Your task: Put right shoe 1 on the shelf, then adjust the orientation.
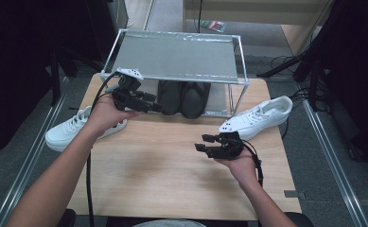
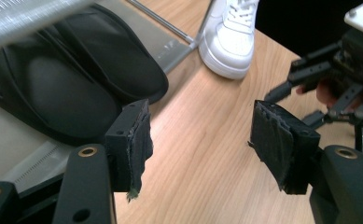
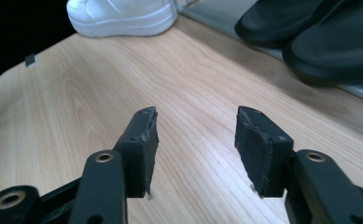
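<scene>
A pair of black slippers [image 1: 183, 98] was seen already lying side by side on the lower shelf of the shoe rack [image 1: 177, 75], at twelve o'clock on the counter [image 1: 172, 161]; that part of the tidying was judged done. In the left gripper view the slippers [image 2: 72, 79] were found resting on the rack's grey bottom shelf, with their ends reaching its front edge.

The left gripper [image 1: 155, 108] was held just in front of the slippers, at about eleven o'clock from the counter's middle, with its jaws standing wide apart and nothing between them. Its pads [image 2: 137, 140] were shown bare, with only wood grain in the gap. The right gripper [image 1: 205, 144] was held at about three o'clock over the bare counter, likewise spread wide and holding nothing, as its own view confirmed [image 3: 195, 140].

Two white sneakers were left outside the rack. One white sneaker [image 1: 262, 117] was lying at two o'clock, beside the rack's right front leg and near the right gripper. The other white sneaker [image 1: 77, 128] was lying at nine o'clock, at the counter's left edge, partly hidden behind the left hand [image 1: 107, 113].

The upper shelf of the rack was seen to be bare. The work was therefore judged to be roughly half finished: the sneakers had yet to be picked up and placed, presumably on that shelf.
</scene>
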### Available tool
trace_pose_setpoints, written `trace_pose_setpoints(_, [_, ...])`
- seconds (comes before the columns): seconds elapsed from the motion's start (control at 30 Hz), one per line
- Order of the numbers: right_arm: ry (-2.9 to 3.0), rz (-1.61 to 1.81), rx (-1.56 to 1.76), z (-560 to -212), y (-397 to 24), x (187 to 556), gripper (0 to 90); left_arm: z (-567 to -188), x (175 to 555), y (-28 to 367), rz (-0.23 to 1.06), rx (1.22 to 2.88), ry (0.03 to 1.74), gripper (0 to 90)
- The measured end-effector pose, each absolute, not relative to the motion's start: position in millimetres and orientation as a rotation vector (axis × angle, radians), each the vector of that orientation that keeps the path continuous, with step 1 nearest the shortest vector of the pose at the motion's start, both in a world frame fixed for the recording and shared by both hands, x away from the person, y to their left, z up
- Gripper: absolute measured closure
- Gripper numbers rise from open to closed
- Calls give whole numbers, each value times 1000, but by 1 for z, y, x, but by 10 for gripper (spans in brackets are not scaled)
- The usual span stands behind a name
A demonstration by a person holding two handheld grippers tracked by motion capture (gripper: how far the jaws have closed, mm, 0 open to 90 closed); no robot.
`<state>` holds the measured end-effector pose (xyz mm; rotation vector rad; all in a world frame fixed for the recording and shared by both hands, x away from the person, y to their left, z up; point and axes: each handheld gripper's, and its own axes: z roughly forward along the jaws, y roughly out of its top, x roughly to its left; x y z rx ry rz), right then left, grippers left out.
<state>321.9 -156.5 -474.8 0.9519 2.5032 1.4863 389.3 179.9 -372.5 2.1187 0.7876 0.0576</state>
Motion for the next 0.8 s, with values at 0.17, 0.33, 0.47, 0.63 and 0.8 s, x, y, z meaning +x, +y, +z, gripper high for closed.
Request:
trace_pose_setpoints(0.17, [2494,1506,956,-473,-160,321,487,-390,375,180,59,2136,761,391])
trace_pose_setpoints(0.33, [2519,1464,935,-475,-159,318,485,-412,363,180,50,2140,777,395])
trace_pose_setpoints(0.47, [2519,1475,943,-477,-160,316,485,-428,356,184,13,2128,804,395])
trace_pose_setpoints(0.63, [2504,1498,947,-475,-163,317,485,-442,353,189,27,2154,835,410])
trace_pose_setpoints(0.8, [2483,1504,963,-474,-167,318,485,-451,349,196,11,2151,858,411])
